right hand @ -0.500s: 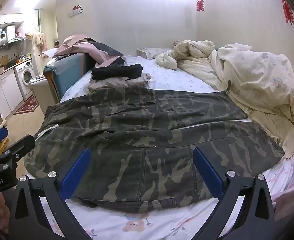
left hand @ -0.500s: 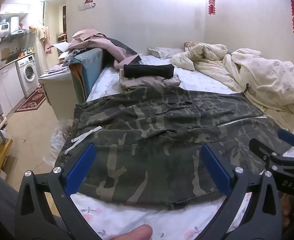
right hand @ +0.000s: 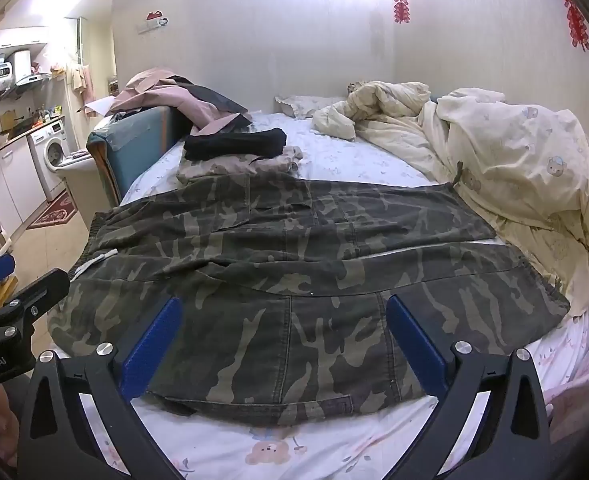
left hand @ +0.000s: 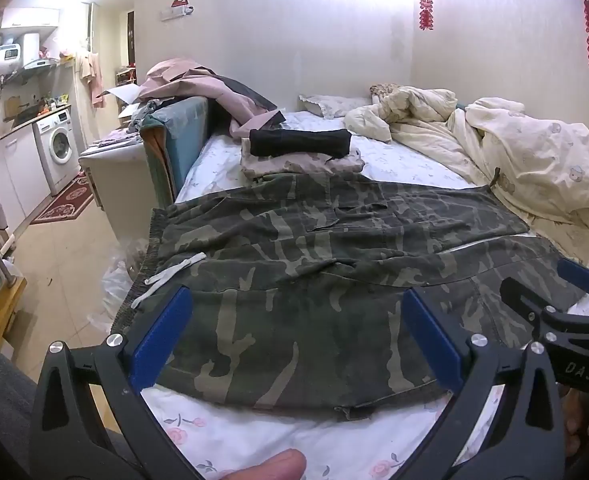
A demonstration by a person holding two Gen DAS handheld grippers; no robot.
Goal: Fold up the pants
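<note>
Camouflage pants (left hand: 314,264) lie spread flat across the bed, waistband with a white drawstring (left hand: 170,276) at the left edge, legs running to the right. In the right wrist view the same pants (right hand: 294,264) fill the middle. My left gripper (left hand: 294,312) hovers open above the near leg towards the waist end, nothing between its blue pads. My right gripper (right hand: 284,316) hangs open over the near leg further right, also with nothing in it. Each gripper shows at the edge of the other's view.
A cream quilt (left hand: 526,152) is bunched along the right side of the bed. Folded clothes with a black item (left hand: 300,142) on top lie beyond the pants. A blue headboard (left hand: 174,140) and a kitchen with a washing machine (left hand: 56,146) are at the left. The flowered sheet (left hand: 254,436) shows near me.
</note>
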